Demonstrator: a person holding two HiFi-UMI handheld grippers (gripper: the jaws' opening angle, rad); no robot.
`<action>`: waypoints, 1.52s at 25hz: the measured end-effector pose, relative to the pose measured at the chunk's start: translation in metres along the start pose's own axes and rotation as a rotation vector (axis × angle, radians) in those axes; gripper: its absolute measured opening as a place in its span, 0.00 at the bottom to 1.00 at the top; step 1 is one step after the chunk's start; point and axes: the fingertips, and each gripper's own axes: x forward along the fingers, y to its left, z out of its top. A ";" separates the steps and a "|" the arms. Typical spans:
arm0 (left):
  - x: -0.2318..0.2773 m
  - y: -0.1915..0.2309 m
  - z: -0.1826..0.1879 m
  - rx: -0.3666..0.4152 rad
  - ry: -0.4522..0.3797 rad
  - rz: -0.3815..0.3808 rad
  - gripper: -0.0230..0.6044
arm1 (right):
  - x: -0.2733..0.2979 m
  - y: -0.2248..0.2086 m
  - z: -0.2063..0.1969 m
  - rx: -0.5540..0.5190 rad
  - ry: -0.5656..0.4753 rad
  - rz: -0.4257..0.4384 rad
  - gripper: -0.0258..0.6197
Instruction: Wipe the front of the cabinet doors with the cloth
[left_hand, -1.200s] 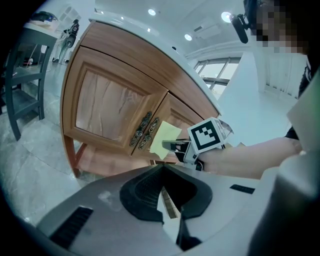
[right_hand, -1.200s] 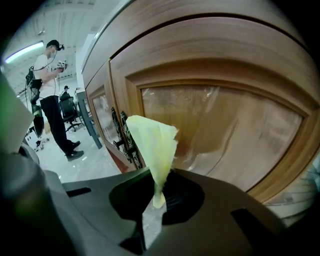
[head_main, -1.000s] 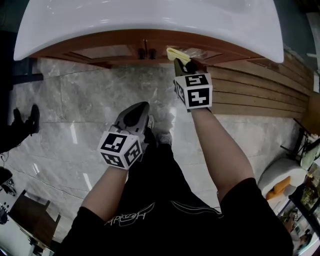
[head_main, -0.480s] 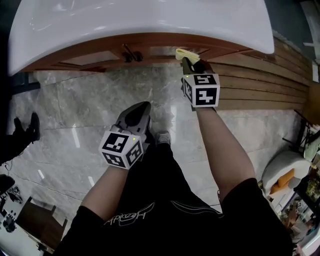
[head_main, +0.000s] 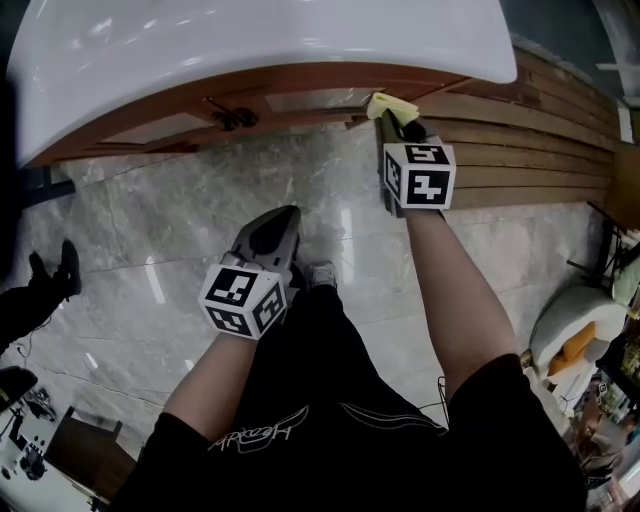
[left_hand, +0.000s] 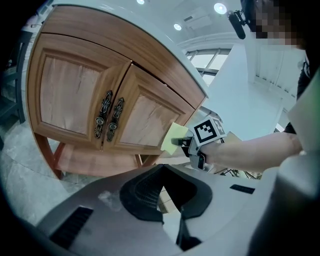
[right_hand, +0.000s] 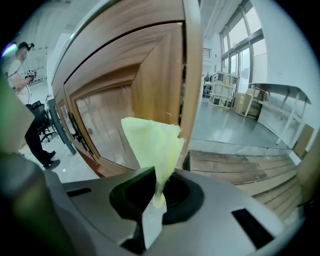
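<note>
The wooden cabinet (head_main: 300, 100) stands under a white basin top, its two doors meeting at dark metal handles (head_main: 228, 117). My right gripper (head_main: 392, 114) is shut on a pale yellow cloth (head_main: 390, 103) and holds it against the right end of the right door. In the right gripper view the cloth (right_hand: 152, 145) rises from the right gripper (right_hand: 157, 200), beside the door's right frame (right_hand: 192, 75). The left gripper view shows both doors (left_hand: 145, 117), the handles (left_hand: 111, 120) and the cloth (left_hand: 172, 137). My left gripper (head_main: 272, 235) hangs shut and empty over the floor, back from the cabinet.
The white basin top (head_main: 260, 40) overhangs the cabinet. A wooden slatted platform (head_main: 530, 150) runs to the right of it. The floor is grey marble (head_main: 150, 230). Someone's dark shoes (head_main: 50, 270) are at the left and a white stool (head_main: 575, 340) at the right.
My right gripper has carried the cloth to the right along the cabinet front, away from the handles toward the right door's end. The left gripper has stayed where it was.
</note>
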 end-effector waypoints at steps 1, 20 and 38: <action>0.001 -0.002 0.000 0.003 0.001 -0.002 0.05 | -0.002 -0.006 -0.002 0.004 0.002 -0.009 0.10; -0.001 0.002 -0.002 -0.019 -0.021 0.026 0.05 | -0.018 -0.003 -0.039 0.016 0.031 -0.006 0.10; -0.064 0.080 -0.004 -0.110 -0.088 0.164 0.05 | 0.025 0.184 -0.036 -0.281 0.054 0.272 0.10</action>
